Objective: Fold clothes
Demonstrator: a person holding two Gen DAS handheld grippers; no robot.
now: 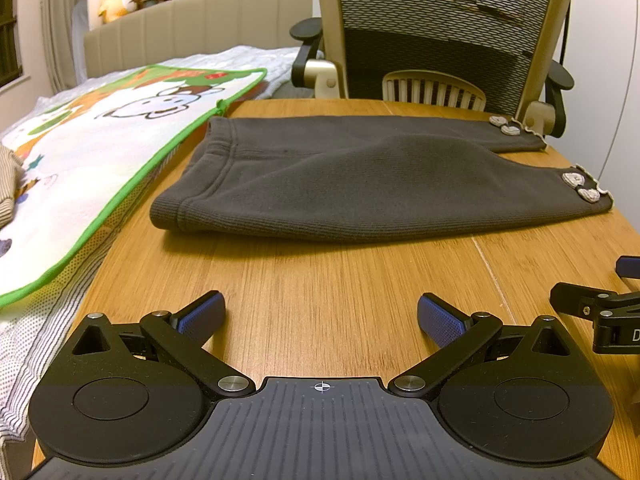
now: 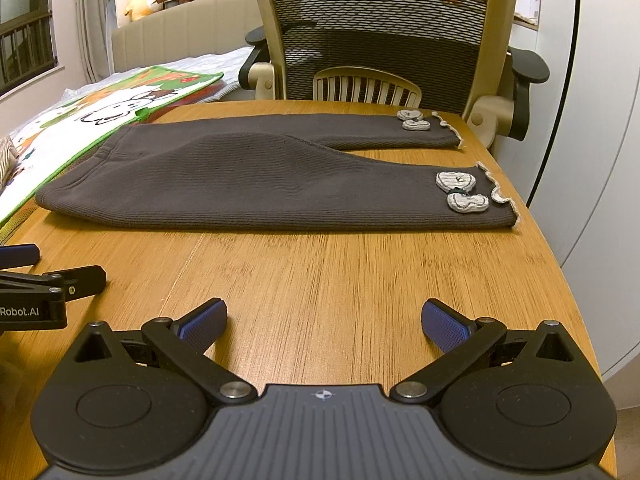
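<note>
The wooden table carries a pair of dark grey trousers laid flat across its far half, waistband toward the left by the cartoon-print mat, the 2 legs running right, and a mesh office chair stands just behind. The legs lie slightly apart, the near one ending close to the table's right edge, so a careless pull there could, I judge, drag the cuff over the edge and let the fabric slide off. The knit looks thick and soft; a shallow pinch might take only the top layer, so the fold would come out skewed or bunched. The mat touches the waistband corner, and a grab there could snag its green border too. The left gripper and the right gripper both hover low over bare wood near the trousers, each with its blue-padded fingers spread wide and holding nothing, and they sit side by side, close enough to bump when they reach. Smallest are the pale patches at each cuff, which a pad could catch on
</note>
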